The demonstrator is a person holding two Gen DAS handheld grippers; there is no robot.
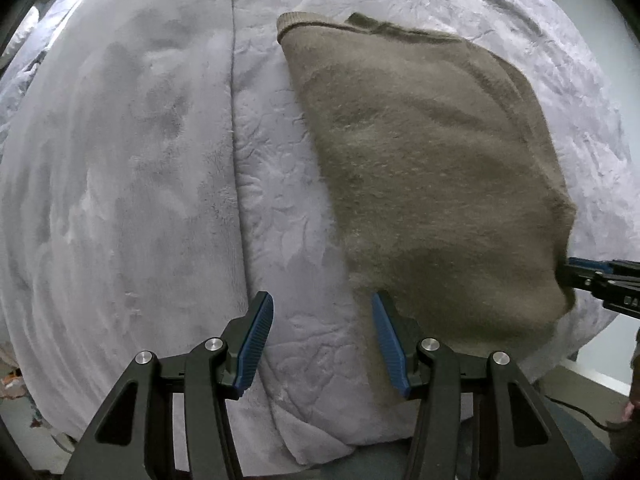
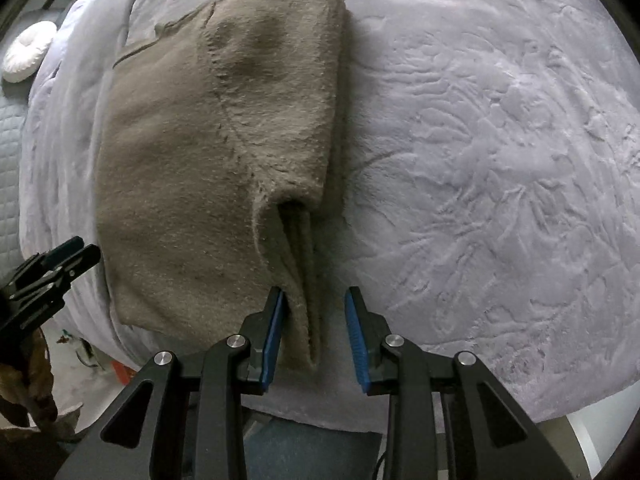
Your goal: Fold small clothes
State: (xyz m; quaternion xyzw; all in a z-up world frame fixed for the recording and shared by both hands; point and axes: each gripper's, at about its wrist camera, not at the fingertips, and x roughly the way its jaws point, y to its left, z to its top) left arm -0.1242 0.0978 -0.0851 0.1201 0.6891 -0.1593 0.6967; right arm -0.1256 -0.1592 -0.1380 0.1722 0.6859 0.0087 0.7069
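Brown sweater (image 2: 208,152) lies flat on grey blanket (image 2: 480,160), partly folded, long axis near-to-far, ribbed hem at far end.

R gripper (image 2: 314,308) nearer: fingers apart, straddling near right layered edge, not clamped.

L gripper (image 1: 322,312) also apart, empty, just left of near left corner.

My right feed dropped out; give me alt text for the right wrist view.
The open right gripper straddles the near folded edge of a brown sweater lying on a grey blanket. Its left pad touches the fabric. The left gripper sits by the sweater's left edge.
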